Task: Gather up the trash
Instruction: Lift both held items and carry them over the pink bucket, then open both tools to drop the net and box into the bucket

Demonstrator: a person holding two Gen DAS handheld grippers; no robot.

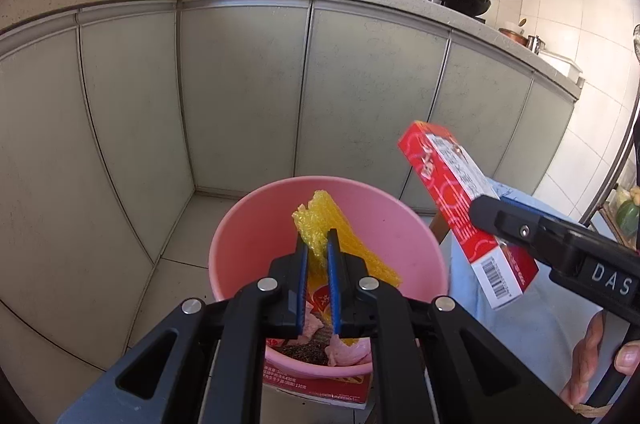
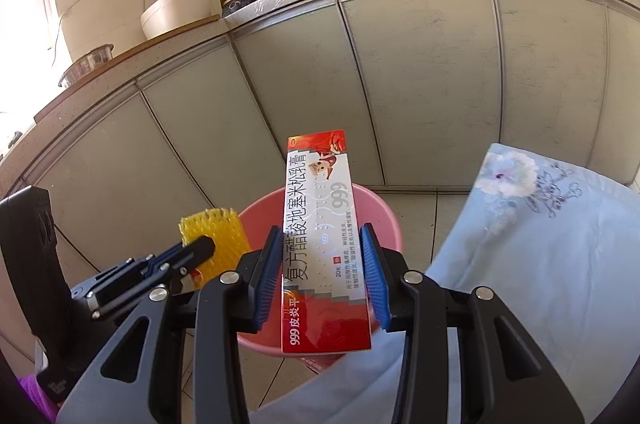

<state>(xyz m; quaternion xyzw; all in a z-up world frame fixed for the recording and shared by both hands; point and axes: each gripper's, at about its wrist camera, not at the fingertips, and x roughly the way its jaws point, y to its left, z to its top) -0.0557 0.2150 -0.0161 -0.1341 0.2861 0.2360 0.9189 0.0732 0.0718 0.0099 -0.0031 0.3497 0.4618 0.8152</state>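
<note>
Above a pink basin (image 1: 240,236) on the kitchen floor, we hold two pieces of trash in our grippers.

We angle both grippers downward toward the cabinet doors (image 1: 240,84). Our left gripper (image 1: 318,244) has its blue pads nearly together, pinching a strip of yellow foam netting (image 1: 340,224) that hangs over the basin's inside, where other scraps already lie. Our right gripper (image 2: 324,252) comes in from the right, its jaws half spread and clamped on the sides of a red and white medicine carton (image 2: 320,236), held end-up and tilted over the basin's rim. A hand (image 1: 592,356) grips the right tool's handle beside a pale blue cloth (image 2: 540,244).
</note>
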